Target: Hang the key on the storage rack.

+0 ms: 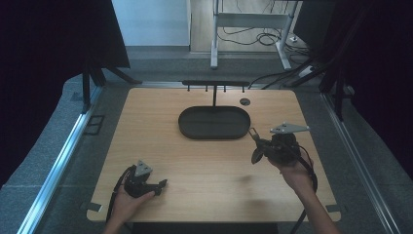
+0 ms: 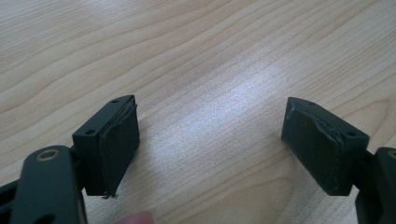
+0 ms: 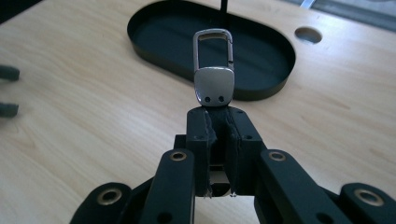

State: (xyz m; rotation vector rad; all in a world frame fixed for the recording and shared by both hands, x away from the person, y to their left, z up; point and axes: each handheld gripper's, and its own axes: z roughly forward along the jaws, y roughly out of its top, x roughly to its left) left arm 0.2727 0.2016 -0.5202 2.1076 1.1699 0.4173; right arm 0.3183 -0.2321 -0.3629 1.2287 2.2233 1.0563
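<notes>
Right now the right gripper (image 3: 218, 122) is clenched on a silver metal clip (image 3: 214, 70), a carabiner-style key clasp. In the right gripper view its two black jaws stand pressed together around the clip's lower end, and the solid plate with two small holes and the open loop above it stick out past the jaw tips. Taking the dark oval tray (image 1: 214, 123) as the landmark, the clip is held just in front of the tray's near rim, its loop overlapping the tray's inside in that view (whether it is over the tray or short of it I cannot tell). In the high view the right gripper (image 1: 254, 139) hangs above the wooden table (image 1: 195, 165), just off the tray's right end and a little nearer the person, with the grey three-cornered plate on top and the cable trailing back along the hand.

The left gripper (image 1: 163, 184) is released: in the left gripper view its pads (image 2: 116, 144) stand wide apart with bare wood grain between them. It sits low over the table, well apart from the tray, toward the near left edge. A thin black stand (image 1: 214, 87) rises behind the tray's far rim, and a small round hole (image 1: 245, 101) in the tabletop lies just beyond the tray's right end.
</notes>
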